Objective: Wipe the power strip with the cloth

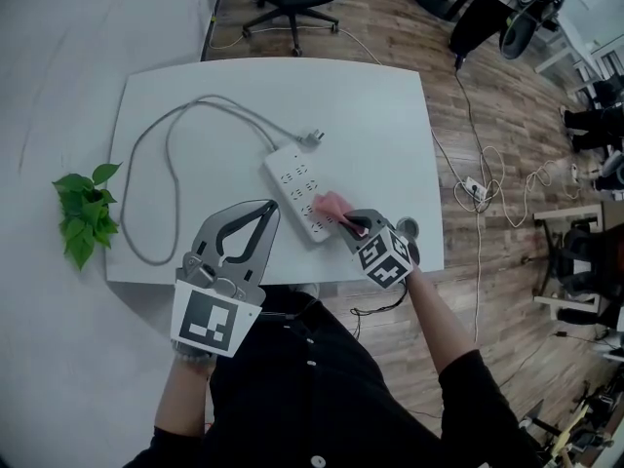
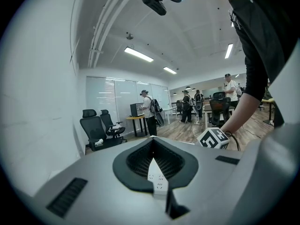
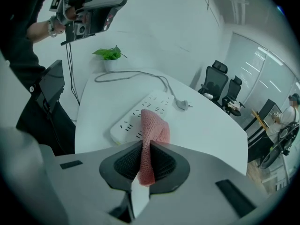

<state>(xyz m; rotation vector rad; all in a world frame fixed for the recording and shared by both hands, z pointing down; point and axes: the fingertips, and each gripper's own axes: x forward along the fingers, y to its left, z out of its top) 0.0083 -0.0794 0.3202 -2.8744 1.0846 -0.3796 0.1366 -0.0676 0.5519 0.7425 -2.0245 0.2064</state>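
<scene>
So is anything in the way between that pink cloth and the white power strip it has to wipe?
Nothing visible. The pink knitted cloth, pinched in the right gripper, sits at the near end of the long white power strip. The strip's grey cord trails away from its far end, clear of the cloth.

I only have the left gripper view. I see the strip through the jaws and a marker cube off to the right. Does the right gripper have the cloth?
Observer: Yes. The right gripper is shut on the pink cloth, which sticks out forward from between its jaws.
Operator: Is the cloth over the strip?
Observer: In the head view it covers the near end of the power strip.
Operator: Is the strip plugged in?
Observer: No. Its plug lies loose on the table.
</scene>
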